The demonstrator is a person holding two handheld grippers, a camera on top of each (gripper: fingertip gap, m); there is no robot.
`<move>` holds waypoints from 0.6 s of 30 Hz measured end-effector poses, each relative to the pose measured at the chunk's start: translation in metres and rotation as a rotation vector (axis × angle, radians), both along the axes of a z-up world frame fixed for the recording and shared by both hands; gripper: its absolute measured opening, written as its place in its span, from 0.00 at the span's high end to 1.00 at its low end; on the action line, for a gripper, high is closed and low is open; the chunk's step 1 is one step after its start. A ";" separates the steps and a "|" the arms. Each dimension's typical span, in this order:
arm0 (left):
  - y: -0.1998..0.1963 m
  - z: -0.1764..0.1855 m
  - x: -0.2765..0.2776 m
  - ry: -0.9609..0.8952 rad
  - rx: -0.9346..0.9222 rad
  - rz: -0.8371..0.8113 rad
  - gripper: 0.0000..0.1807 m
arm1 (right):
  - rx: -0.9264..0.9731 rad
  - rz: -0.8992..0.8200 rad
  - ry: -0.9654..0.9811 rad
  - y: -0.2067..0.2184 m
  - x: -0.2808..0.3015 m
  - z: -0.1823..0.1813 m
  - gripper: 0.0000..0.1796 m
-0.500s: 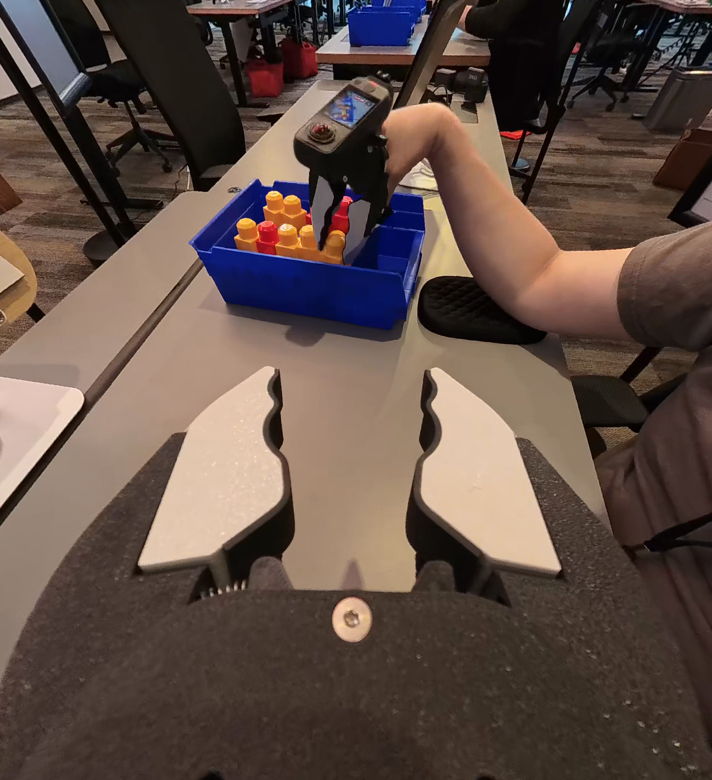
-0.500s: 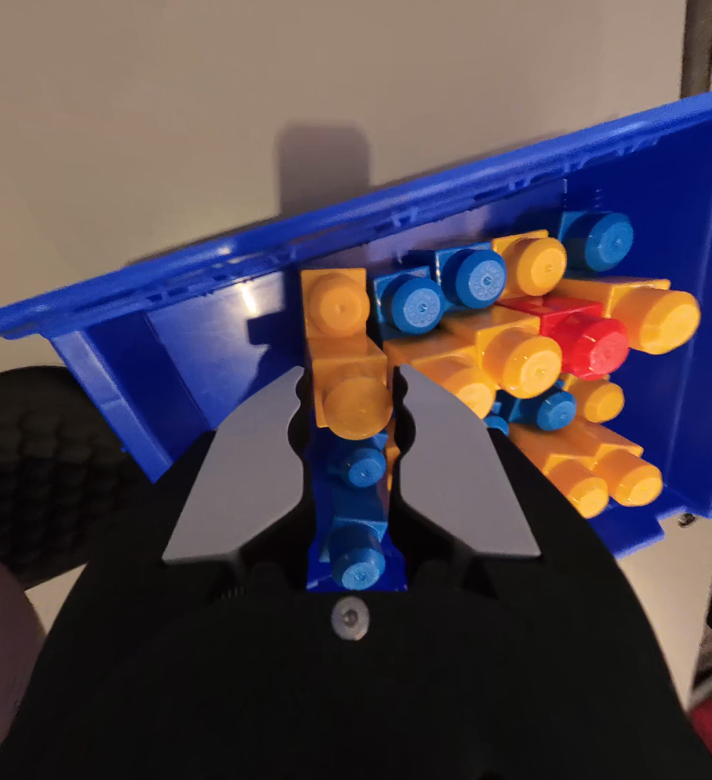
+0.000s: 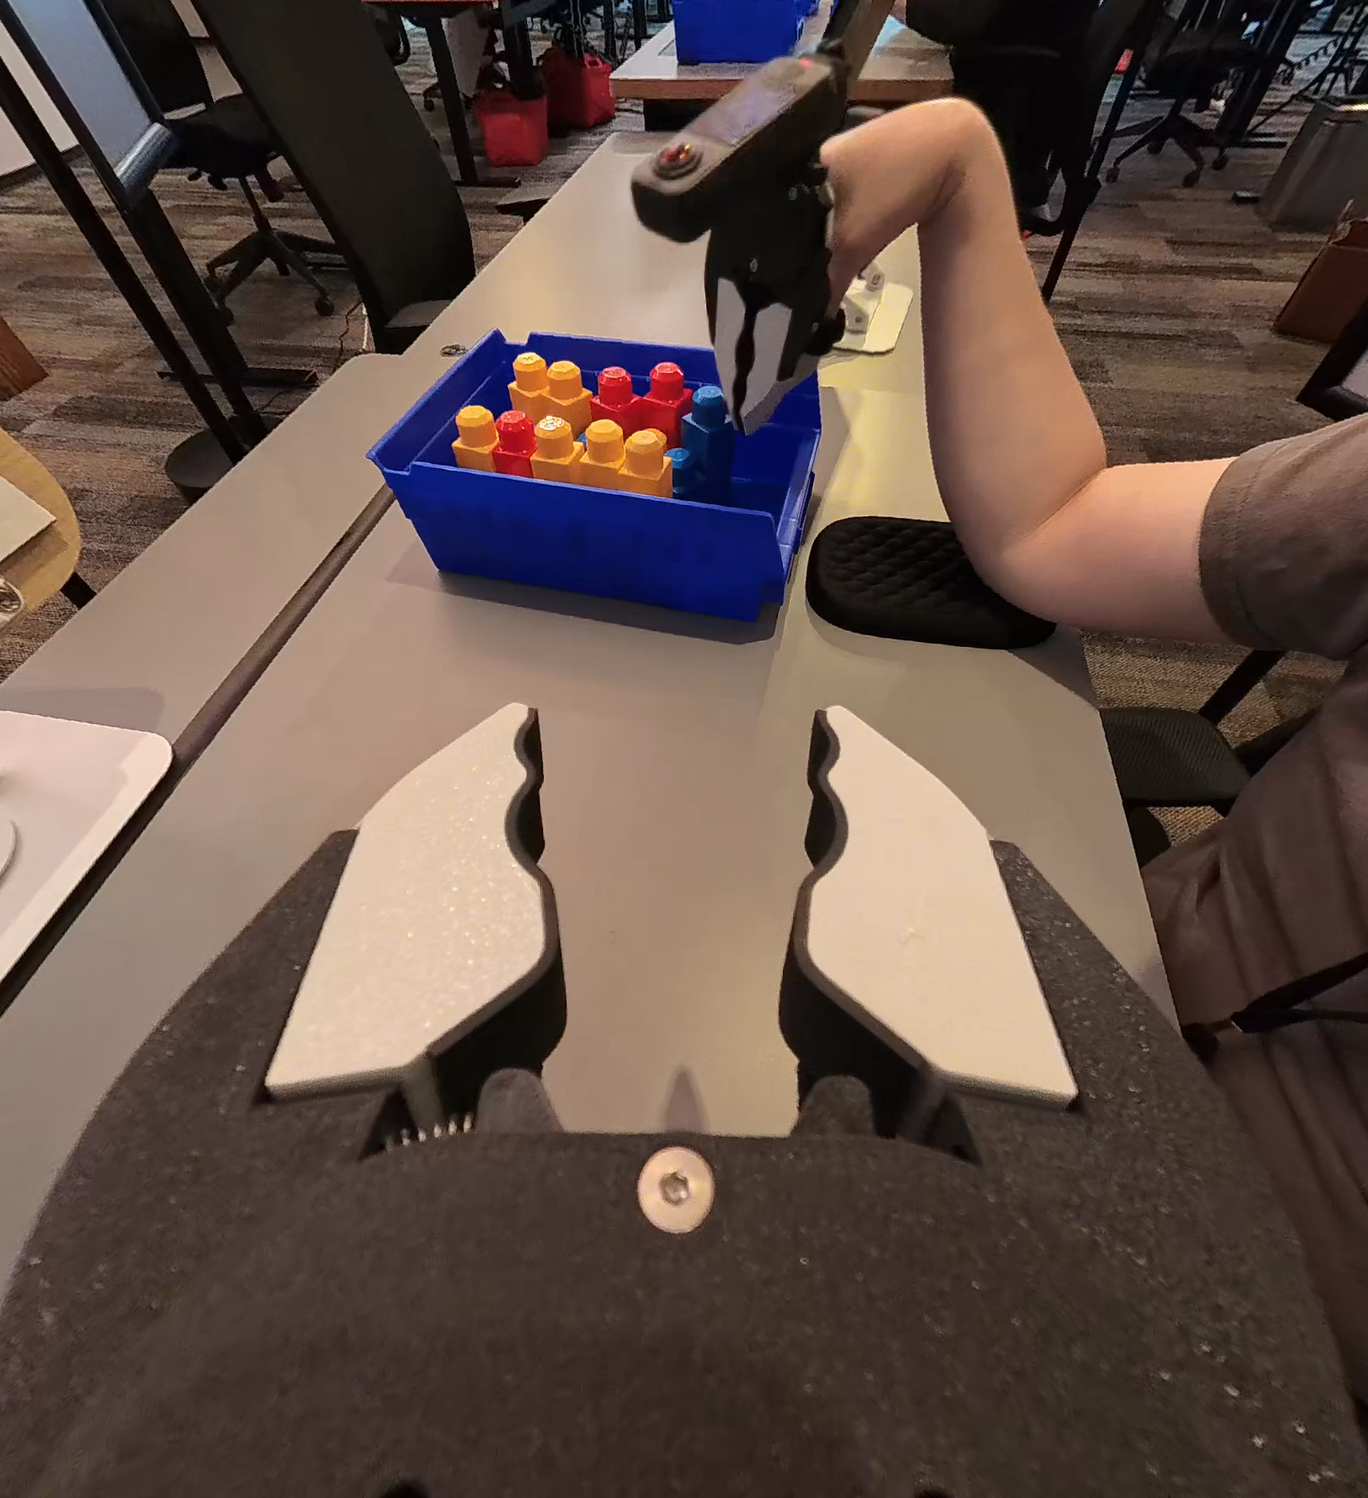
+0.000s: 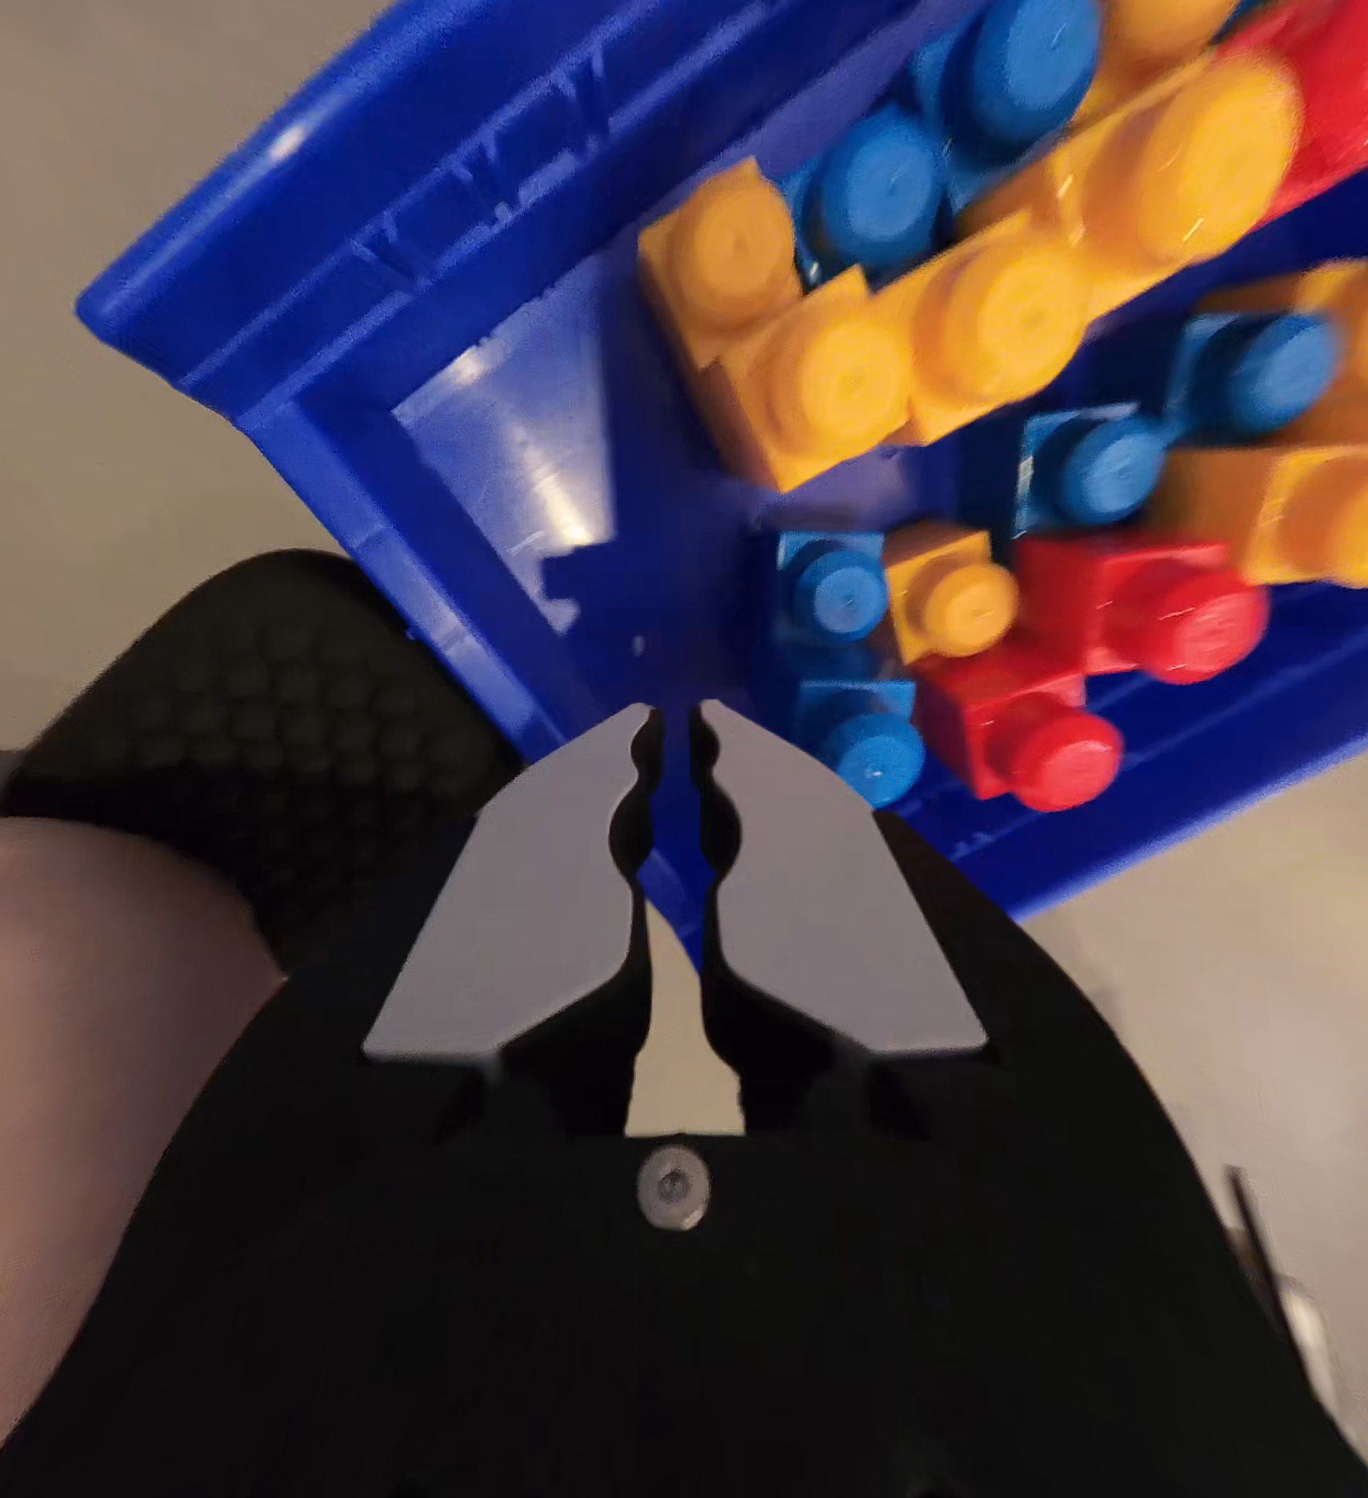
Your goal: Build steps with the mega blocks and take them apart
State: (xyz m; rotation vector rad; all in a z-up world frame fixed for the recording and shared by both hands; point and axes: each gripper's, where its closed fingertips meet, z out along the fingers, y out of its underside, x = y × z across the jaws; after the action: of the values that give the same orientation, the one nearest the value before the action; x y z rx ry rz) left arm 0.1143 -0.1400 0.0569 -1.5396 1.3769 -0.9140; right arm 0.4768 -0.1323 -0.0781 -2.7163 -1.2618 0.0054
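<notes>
Left wrist view: one blue bin (image 3: pixel 599 543), two grippers (image 3: pixel 674 754).

The grey table (image 3: pixel 664 811) is free between the wide-apart left gripper (image 3: pixel 674 754) and the blue bin (image 3: pixel 607 543), while blocks (image 3: pixel 575 438) crowd the bin's left part and a black pad (image 3: pixel 907 579) lies just beside its right wall

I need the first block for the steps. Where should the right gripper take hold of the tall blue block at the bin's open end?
Probably from above: pinch the blue block across its square body just under the top stud, fingers on the two free flat sides. It stands upright in the blue bin, orange blocks crowding one side. The right gripper hangs nearly shut above.
</notes>
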 end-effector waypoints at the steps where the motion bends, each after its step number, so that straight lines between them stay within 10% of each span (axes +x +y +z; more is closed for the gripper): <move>1: 0.000 0.000 0.000 0.001 0.000 0.001 0.65 | -0.048 -0.039 0.016 -0.002 0.001 -0.005 0.98; 18: 0.003 0.011 -0.012 -0.013 0.028 0.028 0.65 | -0.063 -0.199 -0.089 0.006 0.042 -0.018 0.98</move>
State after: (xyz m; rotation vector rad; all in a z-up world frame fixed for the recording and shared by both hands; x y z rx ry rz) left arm 0.1026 -0.1373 0.0674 -1.5256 1.3503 -0.8833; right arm 0.5192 -0.1260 -0.0961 -2.9136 -1.0231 -0.1008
